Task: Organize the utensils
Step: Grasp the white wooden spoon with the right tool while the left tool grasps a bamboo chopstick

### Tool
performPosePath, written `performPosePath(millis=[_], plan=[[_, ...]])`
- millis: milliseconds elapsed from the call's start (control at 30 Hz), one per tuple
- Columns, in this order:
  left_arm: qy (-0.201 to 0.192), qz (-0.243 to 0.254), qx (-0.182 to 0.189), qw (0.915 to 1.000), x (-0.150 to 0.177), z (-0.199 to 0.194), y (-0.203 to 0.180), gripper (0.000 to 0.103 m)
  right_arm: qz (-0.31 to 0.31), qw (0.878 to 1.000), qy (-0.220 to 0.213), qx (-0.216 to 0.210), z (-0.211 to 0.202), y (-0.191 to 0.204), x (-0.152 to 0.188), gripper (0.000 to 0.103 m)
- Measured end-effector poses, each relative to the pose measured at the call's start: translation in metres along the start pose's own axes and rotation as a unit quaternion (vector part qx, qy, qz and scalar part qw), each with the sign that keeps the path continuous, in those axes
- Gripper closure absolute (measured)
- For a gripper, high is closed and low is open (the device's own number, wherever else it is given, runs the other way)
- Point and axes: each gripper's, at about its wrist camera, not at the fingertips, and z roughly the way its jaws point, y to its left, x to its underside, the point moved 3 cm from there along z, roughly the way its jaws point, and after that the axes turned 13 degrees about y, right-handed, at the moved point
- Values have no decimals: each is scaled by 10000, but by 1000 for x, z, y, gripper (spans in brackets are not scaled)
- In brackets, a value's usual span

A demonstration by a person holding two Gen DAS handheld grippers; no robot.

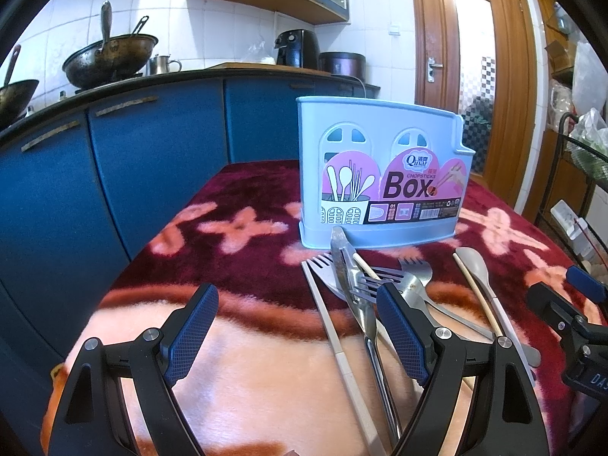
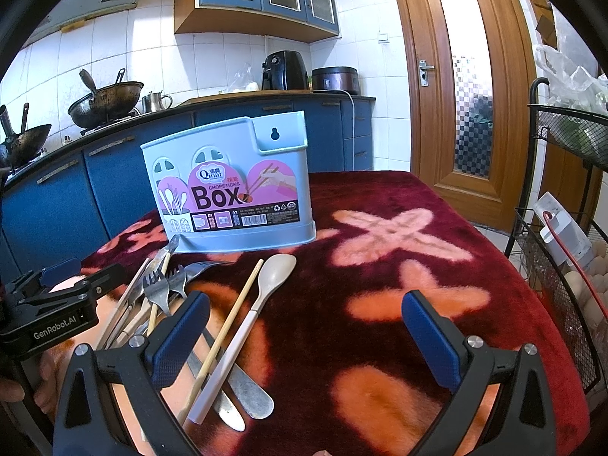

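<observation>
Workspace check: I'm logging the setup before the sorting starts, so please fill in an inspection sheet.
Surface: table under a red floral blanket.
Job's things: blue chopsticks box upright; beige spoon, chopstick, forks and slotted turner piled loose in front of it.
Clutter: nothing seen on the table.
Grippers: left gripper and right gripper both open, empty.
Cables: white cord at counter; red wire in rack.
Surroundings: woks, air fryer, wooden door.

The right tool (image 2: 306,336) hangs spread wide over the bench (image 2: 399,266). A spoon (image 2: 262,296) and a chopstick (image 2: 228,326) lie before the blue box (image 2: 231,182).
</observation>
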Motion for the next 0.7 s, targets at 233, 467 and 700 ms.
performPosePath(millis=[233,467,700], plan=[[346,-78,338,9988,-4,6,5,17,23,9997,200,-124,0,-2,-5,0],[826,-240,719,9937,-11,17,12,17,-111,9978,568,-327,1,2,-18,4],[1091,-102,476,9928,-22,23,16,19,-300,9911,1223,-428,12,5,-33,20]])
